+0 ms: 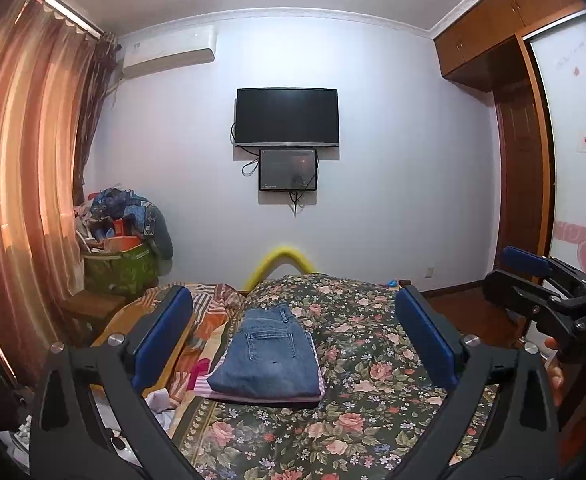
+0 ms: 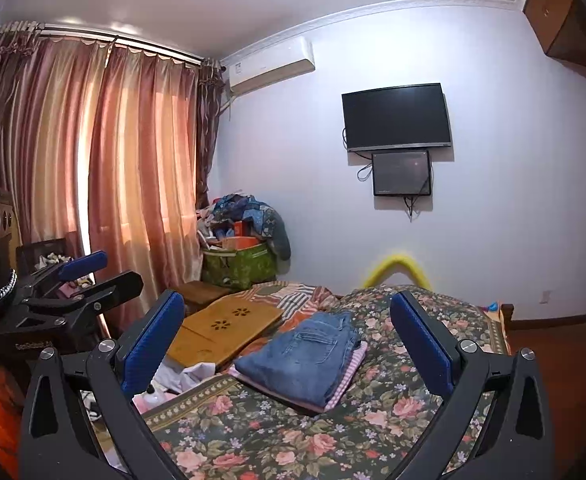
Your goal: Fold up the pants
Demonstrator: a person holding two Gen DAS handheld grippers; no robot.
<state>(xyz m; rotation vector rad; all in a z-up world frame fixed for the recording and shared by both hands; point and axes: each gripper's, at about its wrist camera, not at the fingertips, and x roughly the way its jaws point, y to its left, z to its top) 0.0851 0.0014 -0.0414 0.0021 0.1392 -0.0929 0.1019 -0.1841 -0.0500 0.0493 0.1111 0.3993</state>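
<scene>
The folded blue denim pants (image 1: 267, 354) lie in the lower middle of the frame on a pink striped folded cloth (image 2: 347, 380), itself on the dark floral bedspread (image 1: 373, 344). The left tool (image 1: 293, 344) and right tool (image 2: 289, 350) both hover above the bed, blue padded fingers spread apart, holding nothing.

My right gripper (image 2: 287, 336) hangs wide apart above the folded jeans (image 2: 307, 354), which lie on the floral bed (image 2: 253, 432), pink cloth (image 2: 351, 380) beneath
</scene>
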